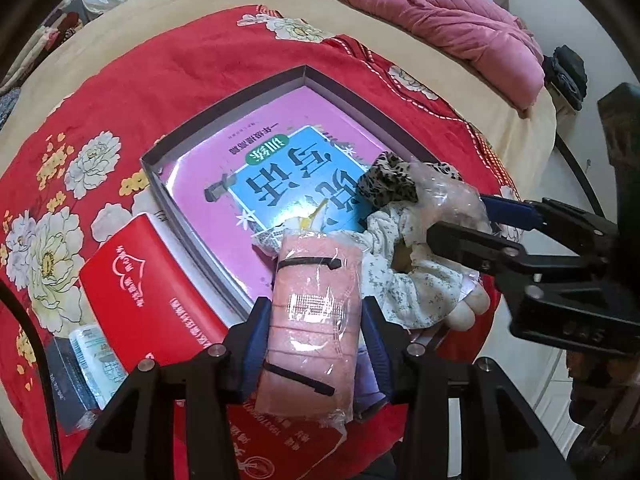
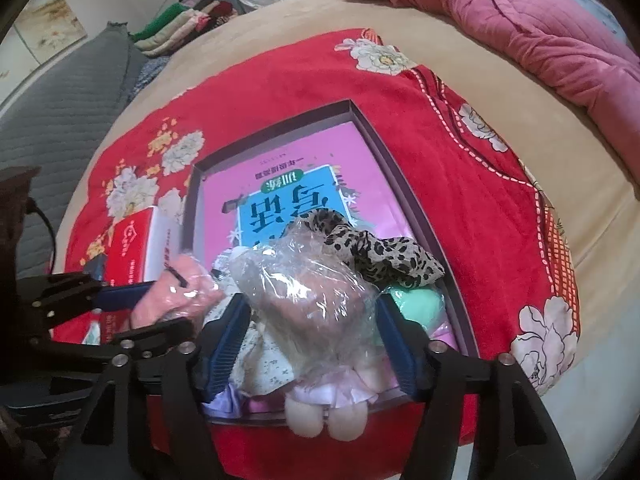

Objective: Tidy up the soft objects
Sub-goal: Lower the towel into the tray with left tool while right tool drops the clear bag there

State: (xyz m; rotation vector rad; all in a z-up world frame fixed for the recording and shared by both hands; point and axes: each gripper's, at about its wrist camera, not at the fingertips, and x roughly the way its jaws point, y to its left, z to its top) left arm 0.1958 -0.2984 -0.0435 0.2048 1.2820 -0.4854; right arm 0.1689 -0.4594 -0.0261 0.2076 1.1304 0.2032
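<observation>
Two grippers over the tray on the red blanket

We see the left gripper [image 1: 316, 334] pinching a wrapped pink cloth roll [image 1: 310, 320] above the tray's [image 1: 224, 108] near edge — the right gripper [image 2: 312, 334], jaws spread, straddles a clear-bagged soft bundle [image 2: 304, 280] lying in the tray beside a leopard-print scrunchie [image 2: 384, 256].

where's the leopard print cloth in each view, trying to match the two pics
Left wrist view: the leopard print cloth lies right of centre, over the near right part of the open box, just beyond the right gripper.
Right wrist view: it lies just right of centre, beyond the clear-wrapped bundle between the right gripper's fingers.
Shared landmark: the pink and blue book lying in the box.
</observation>
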